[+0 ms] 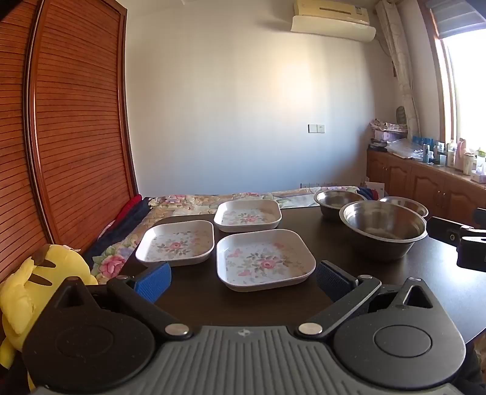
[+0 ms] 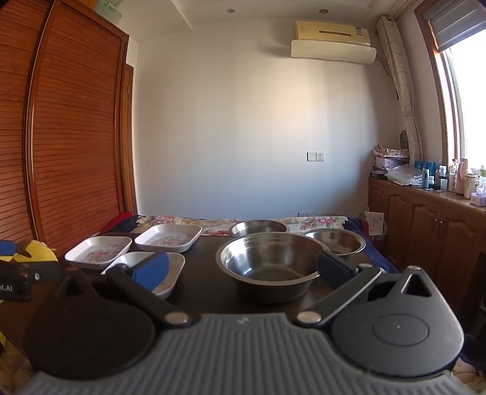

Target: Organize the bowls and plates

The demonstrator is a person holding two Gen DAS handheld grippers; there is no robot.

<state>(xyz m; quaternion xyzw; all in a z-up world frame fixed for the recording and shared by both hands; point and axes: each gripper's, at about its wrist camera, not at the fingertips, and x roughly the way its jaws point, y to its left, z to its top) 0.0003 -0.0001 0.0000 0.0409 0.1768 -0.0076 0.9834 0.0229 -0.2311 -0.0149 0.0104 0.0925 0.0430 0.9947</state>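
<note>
Steel bowls (image 2: 270,264) sit ahead of the spread, empty right claw (image 2: 243,270); floral plates (image 1: 264,258) ahead of the spread left claw (image 1: 243,278); pinch rims squarely to stack

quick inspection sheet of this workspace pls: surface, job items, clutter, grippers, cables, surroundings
surface: dark table, bare where it shows.
job's things: three floral square plates, near, left, far, all apart and unstacked; three steel bowls, large, far, right, none nested.
clutter: nothing seen on the table.
grippers: left gripper open, facing the near plate; right gripper open, facing the large bowl; both hold nothing.
cables: nothing seen.
surroundings: yellow plush toy left of the table, floral bedding behind, slatted wardrobe, cabinet with bottles, air conditioner.
</note>
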